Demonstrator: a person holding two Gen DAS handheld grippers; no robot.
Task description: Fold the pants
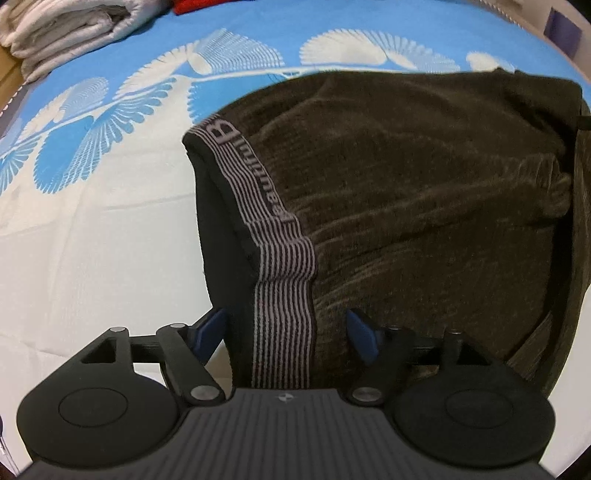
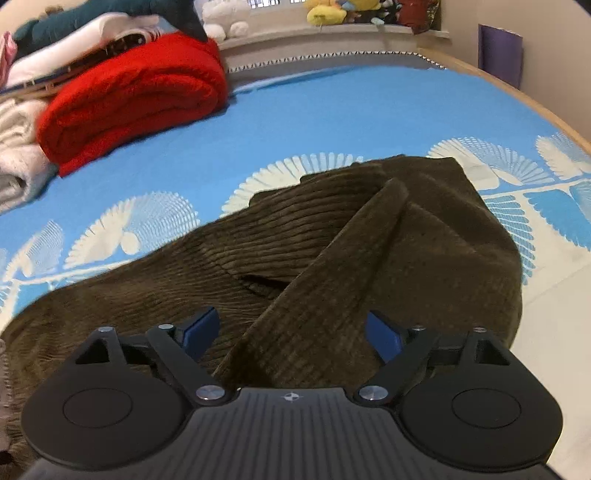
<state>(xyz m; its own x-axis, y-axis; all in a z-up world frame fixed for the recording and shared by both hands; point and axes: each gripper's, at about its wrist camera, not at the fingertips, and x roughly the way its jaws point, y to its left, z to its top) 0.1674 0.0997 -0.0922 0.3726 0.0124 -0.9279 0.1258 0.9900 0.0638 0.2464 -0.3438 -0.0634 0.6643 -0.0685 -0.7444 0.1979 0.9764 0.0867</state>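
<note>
Dark brown corduroy pants (image 1: 424,177) lie folded on a blue and white bedspread (image 1: 110,206). Their striped grey elastic waistband (image 1: 284,295) runs down between the blue fingertips of my left gripper (image 1: 286,332). That gripper is open, and its pads stand clear of the band on both sides. In the right wrist view the pants (image 2: 221,251) spread across the bed, with one leg (image 2: 332,288) lying as a raised strip over the rest. My right gripper (image 2: 291,334) is open above the near end of that strip, and its pads do not touch the cloth.
A rolled red blanket (image 2: 140,99) and pale folded linen (image 2: 18,158) sit at the bed's far left, with more folded cloth (image 1: 62,33) in the left wrist view. Plush toys (image 2: 332,11) line a sill behind. The bed's wooden edge (image 2: 535,110) curves along the right.
</note>
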